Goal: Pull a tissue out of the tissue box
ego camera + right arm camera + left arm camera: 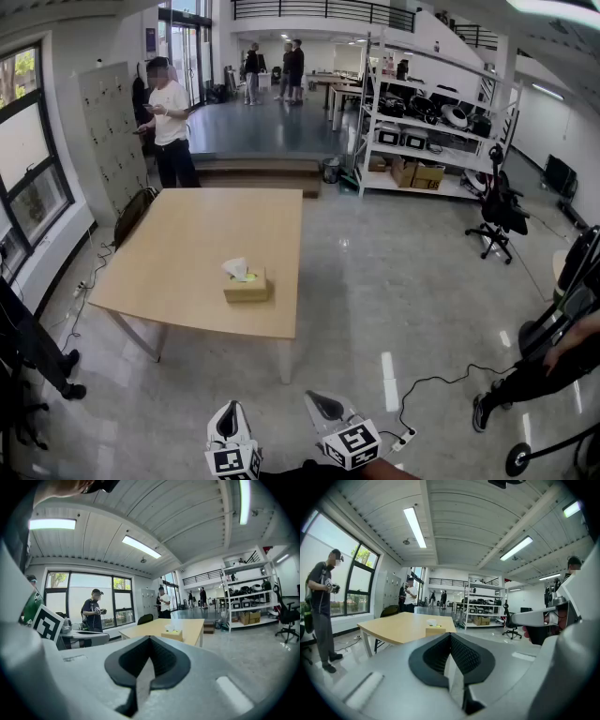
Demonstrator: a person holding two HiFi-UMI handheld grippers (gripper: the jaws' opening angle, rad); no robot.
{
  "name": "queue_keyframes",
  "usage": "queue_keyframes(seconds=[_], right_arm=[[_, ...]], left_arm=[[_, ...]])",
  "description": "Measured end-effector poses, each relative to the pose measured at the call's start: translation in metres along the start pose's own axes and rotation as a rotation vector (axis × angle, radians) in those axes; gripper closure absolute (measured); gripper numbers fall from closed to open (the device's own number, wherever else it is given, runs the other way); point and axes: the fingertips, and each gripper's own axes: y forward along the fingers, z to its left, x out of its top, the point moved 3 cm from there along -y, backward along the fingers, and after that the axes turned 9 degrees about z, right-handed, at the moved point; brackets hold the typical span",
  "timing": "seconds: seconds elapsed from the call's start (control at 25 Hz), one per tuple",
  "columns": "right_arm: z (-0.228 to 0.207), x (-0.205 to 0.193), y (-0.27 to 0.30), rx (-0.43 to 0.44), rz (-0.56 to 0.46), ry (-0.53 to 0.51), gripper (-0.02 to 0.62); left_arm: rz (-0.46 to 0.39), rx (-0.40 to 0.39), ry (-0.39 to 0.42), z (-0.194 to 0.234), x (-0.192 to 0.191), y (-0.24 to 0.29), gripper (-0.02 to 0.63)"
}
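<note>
A tan tissue box (pixel 246 286) with a white tissue (pixel 235 269) sticking up from its top stands near the front edge of the wooden table (pixel 187 253). Both grippers are low in the head view, well short of the table and over the floor. My left gripper (pixel 228 414) and my right gripper (pixel 324 404) each have their jaws pressed together with nothing between them. The left gripper view shows the box (pixel 435 630) far off beyond the shut left gripper (pixel 450 639). In the right gripper view the box (pixel 174 635) is likewise distant past the shut right gripper (pixel 150 644).
A person in a white shirt (pixel 169 117) stands beyond the table's far end, beside a dark chair (pixel 134 214). Metal shelving (pixel 422 141) and an office chair (pixel 502 211) are at the right. A cable and power strip (pixel 403 436) lie on the floor. Another person (pixel 321 606) stands left of the table.
</note>
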Motion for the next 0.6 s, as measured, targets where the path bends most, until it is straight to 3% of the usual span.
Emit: queue_keyframes(seconds=[0.6], right_arm=[[0.008, 0.001, 0.004, -0.004, -0.007, 0.007, 0.604]], left_arm=[[0.007, -0.025, 0.026, 0.015, -0.018, 0.002, 0.589]])
